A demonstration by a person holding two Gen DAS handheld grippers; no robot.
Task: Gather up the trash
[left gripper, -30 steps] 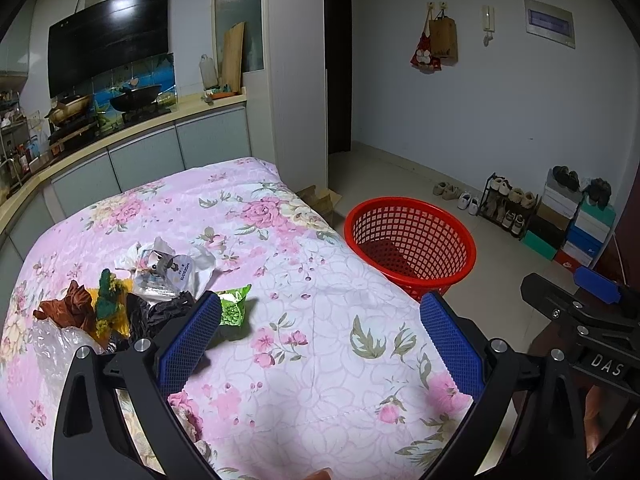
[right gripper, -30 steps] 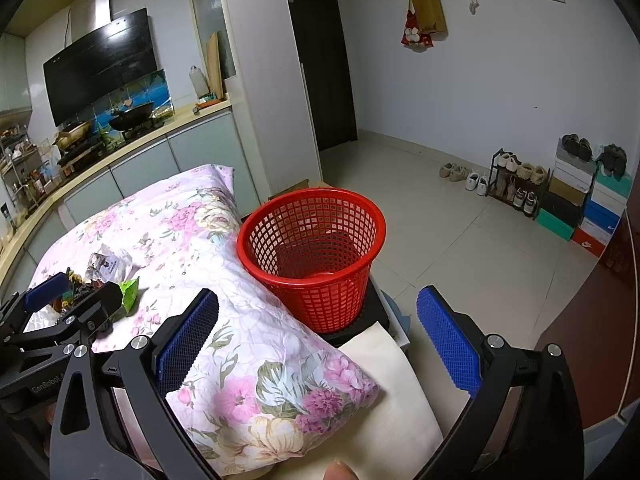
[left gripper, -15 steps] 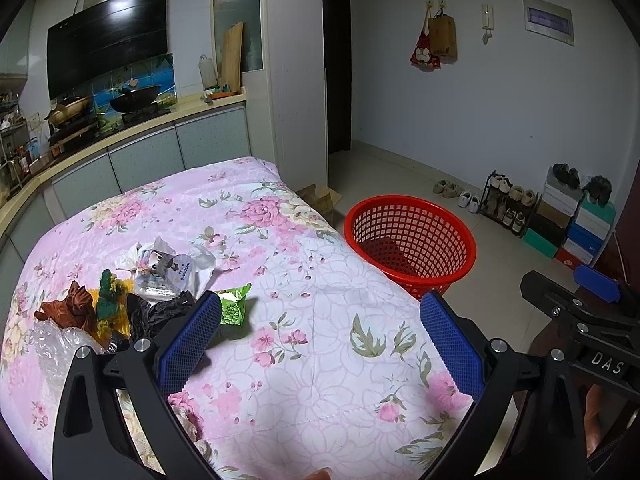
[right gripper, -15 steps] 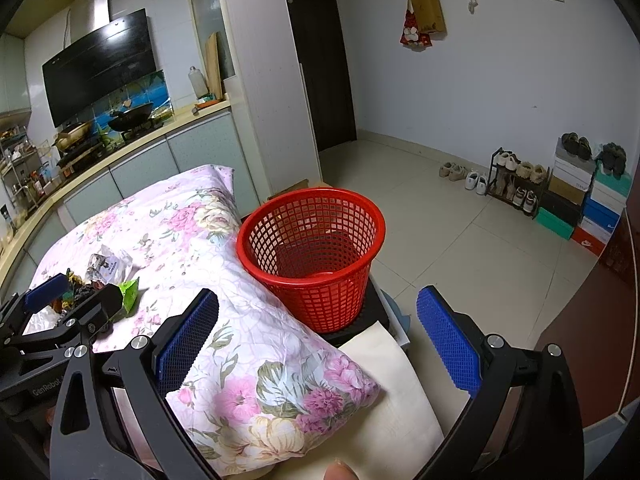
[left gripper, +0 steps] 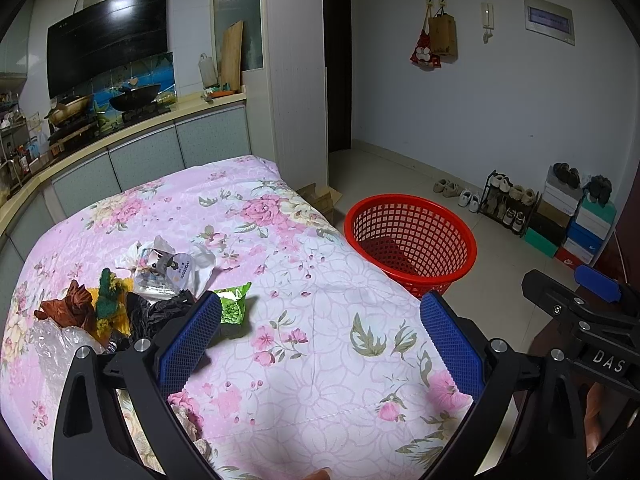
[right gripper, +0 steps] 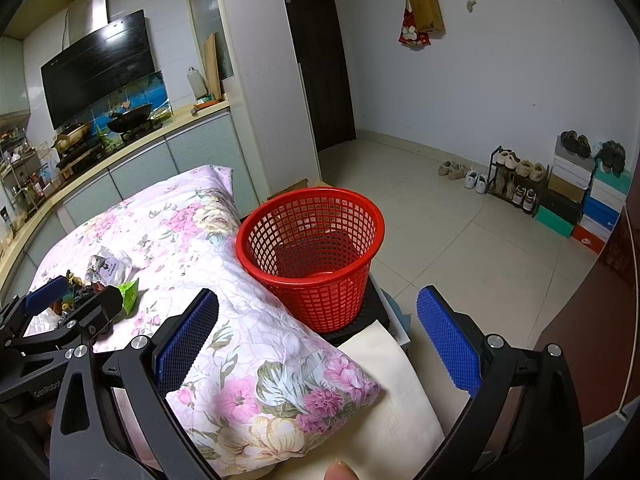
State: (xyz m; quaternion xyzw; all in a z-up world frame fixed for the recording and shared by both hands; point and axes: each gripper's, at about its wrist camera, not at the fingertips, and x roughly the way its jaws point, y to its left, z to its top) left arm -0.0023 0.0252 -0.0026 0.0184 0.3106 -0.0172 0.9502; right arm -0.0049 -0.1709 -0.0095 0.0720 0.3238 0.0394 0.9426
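Observation:
A pile of trash lies on the left of the flowered quilt (left gripper: 304, 320): a green wrapper (left gripper: 232, 306), a clear printed packet (left gripper: 164, 270), a black crumpled bag (left gripper: 156, 314), brown paper (left gripper: 66, 306) and a clear plastic bag (left gripper: 60, 340). A red mesh basket (left gripper: 412, 240) stands beside the bed on the right; it also shows in the right wrist view (right gripper: 312, 248). My left gripper (left gripper: 320, 340) is open and empty above the quilt, its left finger beside the green wrapper. My right gripper (right gripper: 316, 340) is open and empty over the bed's corner, near the basket.
A kitchen counter (left gripper: 140, 128) with woks runs behind the bed. A shoe rack (left gripper: 508, 204) and stacked shoe boxes (left gripper: 576, 220) stand along the right wall. A tiled floor (right gripper: 460, 220) lies beyond the basket. The basket sits on a dark stand (right gripper: 360, 322).

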